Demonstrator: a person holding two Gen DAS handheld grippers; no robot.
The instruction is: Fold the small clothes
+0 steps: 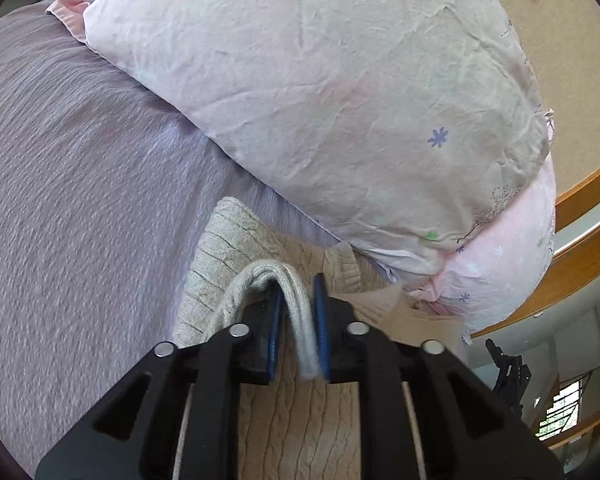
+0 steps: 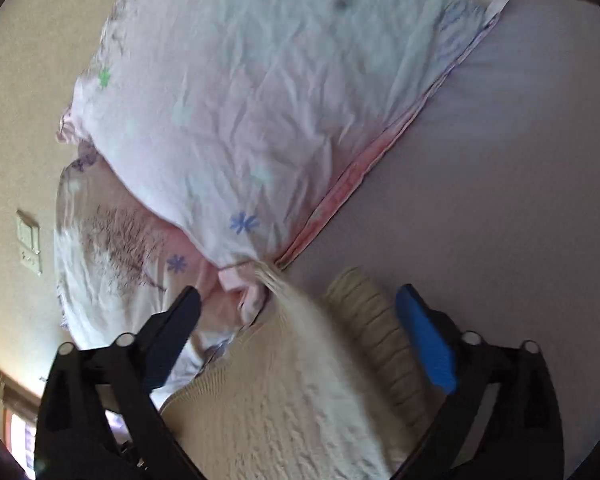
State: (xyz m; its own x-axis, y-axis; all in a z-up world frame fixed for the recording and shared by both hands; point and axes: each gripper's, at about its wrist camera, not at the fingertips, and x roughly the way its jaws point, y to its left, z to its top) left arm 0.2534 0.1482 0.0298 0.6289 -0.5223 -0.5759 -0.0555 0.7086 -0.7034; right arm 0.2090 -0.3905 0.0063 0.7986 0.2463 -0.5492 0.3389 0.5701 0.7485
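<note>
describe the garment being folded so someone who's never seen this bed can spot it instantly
Start at the big pale pillow with small flower prints, lying on the lilac bedspread. Just below its lower corner lies the sweater, a fold of it pinched by the left gripper. It is the only beige, chunky ribbed knit; everything around it is smooth printed cotton or lilac cloth.
</note>
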